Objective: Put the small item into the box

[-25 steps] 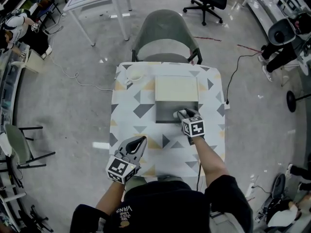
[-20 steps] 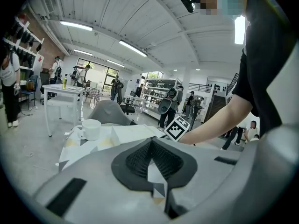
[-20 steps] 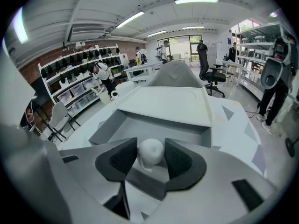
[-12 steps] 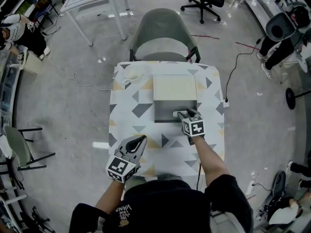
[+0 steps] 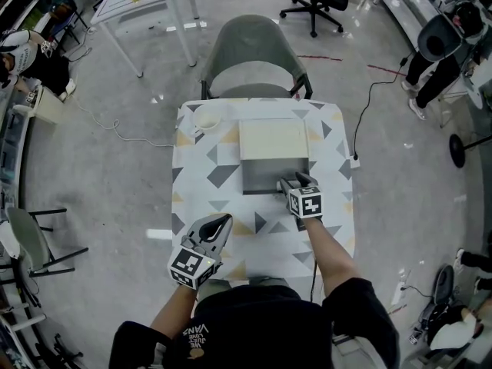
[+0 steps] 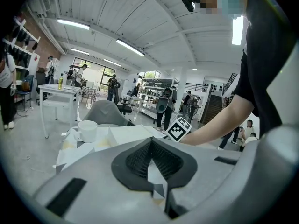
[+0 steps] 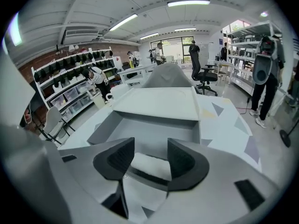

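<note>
An open grey box (image 5: 261, 177) lies in the middle of the patterned table, its cream lid (image 5: 273, 138) folded back behind it. My right gripper (image 5: 290, 181) reaches over the box's near right edge. Its jaws have just been opening and stand apart. In the right gripper view a small white item (image 7: 151, 165) lies on the box floor (image 7: 154, 134) just past the near wall, between the spread jaws of the right gripper (image 7: 150, 146), and neither pad presses on it. My left gripper (image 5: 221, 221) hovers over the table's front left, shut and empty (image 6: 150, 143).
A white cup (image 5: 207, 118) stands at the table's back left, also visible in the left gripper view (image 6: 87, 130). A grey chair (image 5: 250, 56) is pushed up to the far side. Patterned tablecloth (image 5: 231, 198) lies between the grippers. People and shelves stand around the room.
The right gripper's jaws have spread wider around the white item at the box's near right edge. The left gripper has stayed where it was.
</note>
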